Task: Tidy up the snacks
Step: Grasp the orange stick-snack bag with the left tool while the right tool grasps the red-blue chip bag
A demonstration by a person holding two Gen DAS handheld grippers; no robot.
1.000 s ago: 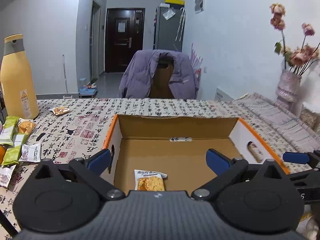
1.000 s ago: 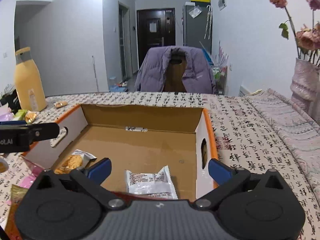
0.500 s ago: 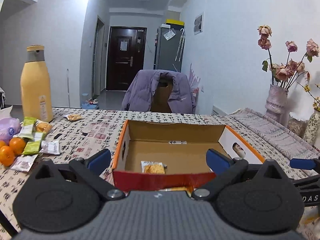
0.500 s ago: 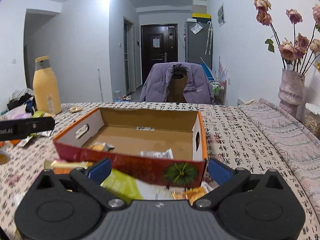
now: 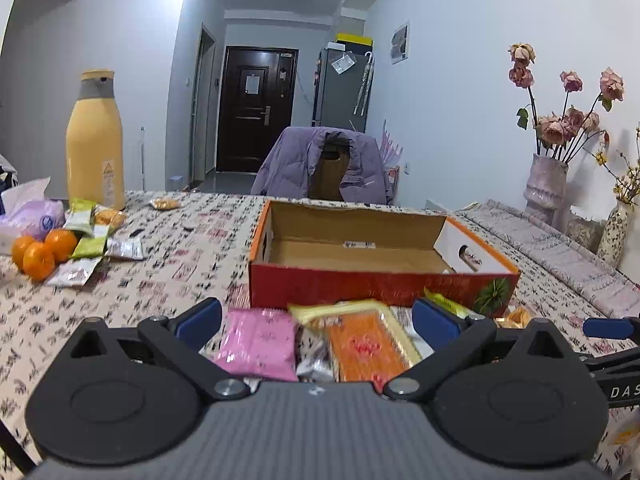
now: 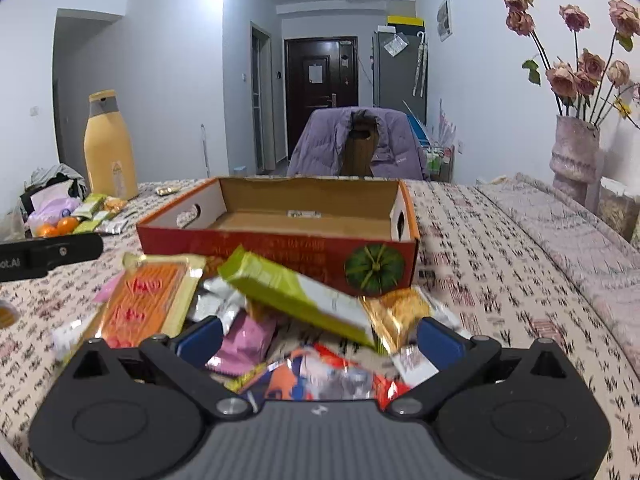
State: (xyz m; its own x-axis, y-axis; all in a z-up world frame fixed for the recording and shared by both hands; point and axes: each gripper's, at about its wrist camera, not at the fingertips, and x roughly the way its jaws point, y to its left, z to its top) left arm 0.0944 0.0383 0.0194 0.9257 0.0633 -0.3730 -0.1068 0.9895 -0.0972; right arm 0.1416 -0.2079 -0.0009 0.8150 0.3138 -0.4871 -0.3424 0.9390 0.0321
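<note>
The left tool hung low over the bench, its blue-tipped fingers spread wide with nothing gripped between them. Directly ahead, in the gap between the fingers, lay a pink packet and, just beside it to the right, an orange packet with a yellow border; both rested in front of the near wall of the cardboard box, which stood open-topped on the patterned cloth with a pumpkin picture at its near right corner. From this low angle the box floor was mostly hidden, so its contents could not be told. The right tool was likewise wide open and empty, hovering over the same heap of snacks: a green-and-white bar lay tilted across the pile just ahead of the fingers, a gold-wrapped biscuit packet touched its right end, and a red-and-blue wrapper lay nearest the camera between the two fingers. The heap sat against the box's near side, outside it. Well to the left on the bench, apart from both tools, were oranges, more small green and white packets, and a tall yellow bottle. A vase of dried roses stood at the far right.
</note>
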